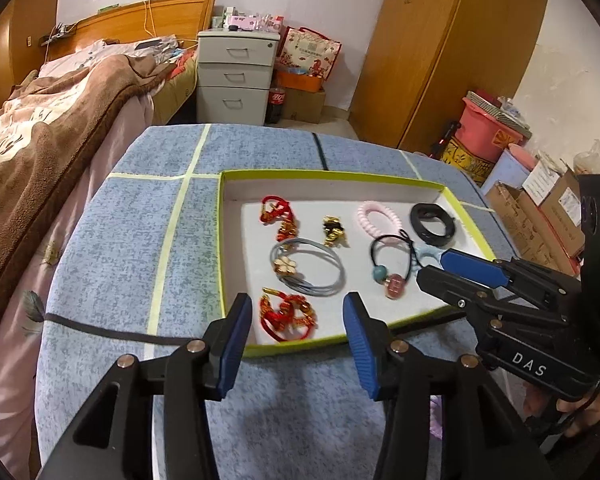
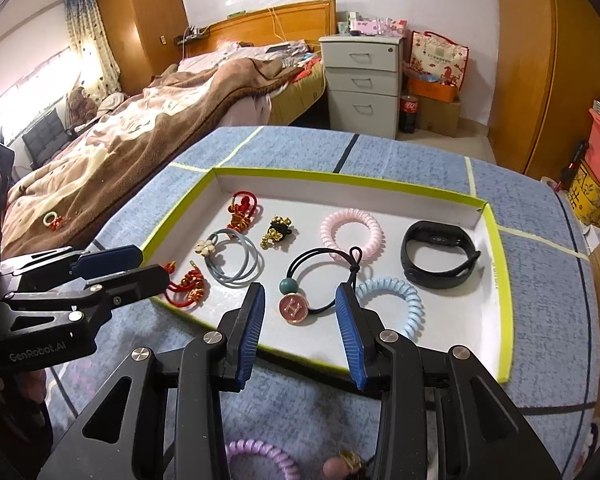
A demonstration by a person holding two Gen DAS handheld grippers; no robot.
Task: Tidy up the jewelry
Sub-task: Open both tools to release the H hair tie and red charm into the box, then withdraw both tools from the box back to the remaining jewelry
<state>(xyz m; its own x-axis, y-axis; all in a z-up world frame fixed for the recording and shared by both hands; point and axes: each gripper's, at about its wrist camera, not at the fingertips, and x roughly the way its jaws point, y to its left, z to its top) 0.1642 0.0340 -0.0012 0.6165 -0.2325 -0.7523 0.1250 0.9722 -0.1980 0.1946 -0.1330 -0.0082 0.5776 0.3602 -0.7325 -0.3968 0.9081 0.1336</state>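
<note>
A white tray with a lime rim (image 1: 388, 177) (image 2: 508, 280) sits on the blue table. It holds two red knot charms (image 1: 288, 314) (image 2: 242, 208), a grey hair tie with a flower (image 1: 308, 268) (image 2: 232, 258), a gold-black clip (image 2: 277, 232), a pink coil tie (image 2: 352, 232), a blue coil tie (image 2: 396, 300), a black tie with beads (image 2: 300, 300) and a black wristband (image 2: 440, 254). My left gripper (image 1: 296, 326) is open over the tray's near edge by a red charm. My right gripper (image 2: 300, 320) is open around the bead tie. A purple coil tie (image 2: 260, 456) lies outside the tray, near me.
A bed with a brown blanket (image 1: 40, 128) is to the left. A white ring-like piece (image 2: 52, 219) lies on it. A white drawer unit (image 1: 236, 76), wardrobe (image 1: 440, 52) and boxes (image 1: 540, 208) stand behind and right. A pink bobble (image 2: 336, 468) lies near me.
</note>
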